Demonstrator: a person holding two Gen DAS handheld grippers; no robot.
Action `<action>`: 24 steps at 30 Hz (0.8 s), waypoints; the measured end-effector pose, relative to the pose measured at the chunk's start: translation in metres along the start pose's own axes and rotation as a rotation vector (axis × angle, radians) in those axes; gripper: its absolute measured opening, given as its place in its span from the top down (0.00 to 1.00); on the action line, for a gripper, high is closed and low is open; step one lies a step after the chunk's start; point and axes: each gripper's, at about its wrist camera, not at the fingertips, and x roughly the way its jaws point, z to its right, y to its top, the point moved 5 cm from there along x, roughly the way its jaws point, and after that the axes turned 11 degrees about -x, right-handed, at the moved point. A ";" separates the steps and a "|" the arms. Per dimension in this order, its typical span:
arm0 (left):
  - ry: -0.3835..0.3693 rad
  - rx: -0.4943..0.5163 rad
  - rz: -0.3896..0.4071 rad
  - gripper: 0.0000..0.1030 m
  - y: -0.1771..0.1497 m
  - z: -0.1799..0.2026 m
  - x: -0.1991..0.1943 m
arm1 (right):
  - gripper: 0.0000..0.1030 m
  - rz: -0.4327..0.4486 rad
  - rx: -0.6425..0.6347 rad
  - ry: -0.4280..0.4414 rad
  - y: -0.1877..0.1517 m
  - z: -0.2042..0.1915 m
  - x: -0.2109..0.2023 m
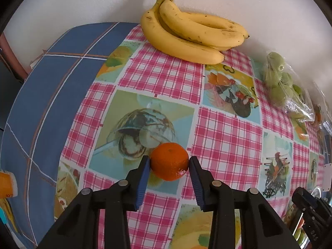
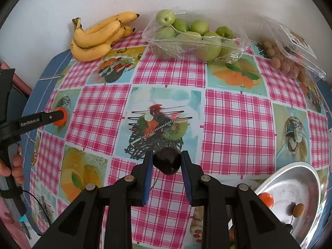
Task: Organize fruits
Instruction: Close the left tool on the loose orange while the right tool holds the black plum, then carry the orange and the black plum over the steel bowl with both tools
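The left gripper [image 1: 169, 162] is pinching a firm, probably light mandarin [image 1: 169, 161] across its middle, while the right gripper [image 2: 167, 162] is clamping a dark, soft-looking fruit [image 2: 167, 161].

Green fruit [image 2: 204, 35] is wrapped in clear glossy plastic film; a dull metal dish [image 2: 298, 178] is seen on smooth printed cloth [image 2: 234, 128].
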 end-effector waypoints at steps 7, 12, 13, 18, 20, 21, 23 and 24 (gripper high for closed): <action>-0.047 -0.011 0.033 0.61 -0.025 0.013 -0.030 | 0.73 0.031 0.014 0.016 -0.005 -0.005 -0.021; -0.071 -0.006 0.064 0.61 -0.046 0.030 -0.057 | 0.73 0.046 0.027 0.019 -0.016 -0.008 -0.042; -0.081 -0.004 0.070 0.61 -0.052 0.034 -0.063 | 0.73 0.046 0.029 0.017 -0.018 -0.009 -0.045; -0.114 -0.001 0.100 0.61 -0.075 0.051 -0.086 | 0.73 0.051 0.049 0.013 -0.035 -0.009 -0.062; -0.128 0.003 0.112 0.61 -0.085 0.057 -0.095 | 0.73 0.060 0.063 0.015 -0.044 -0.008 -0.069; -0.134 0.006 0.118 0.61 -0.090 0.060 -0.098 | 0.73 0.064 0.071 0.015 -0.047 -0.007 -0.072; -0.147 0.014 0.124 0.60 -0.100 0.066 -0.104 | 0.73 0.070 0.082 0.003 -0.056 -0.006 -0.077; -0.155 0.018 0.124 0.60 -0.105 0.070 -0.106 | 0.73 0.071 0.087 -0.001 -0.059 -0.004 -0.079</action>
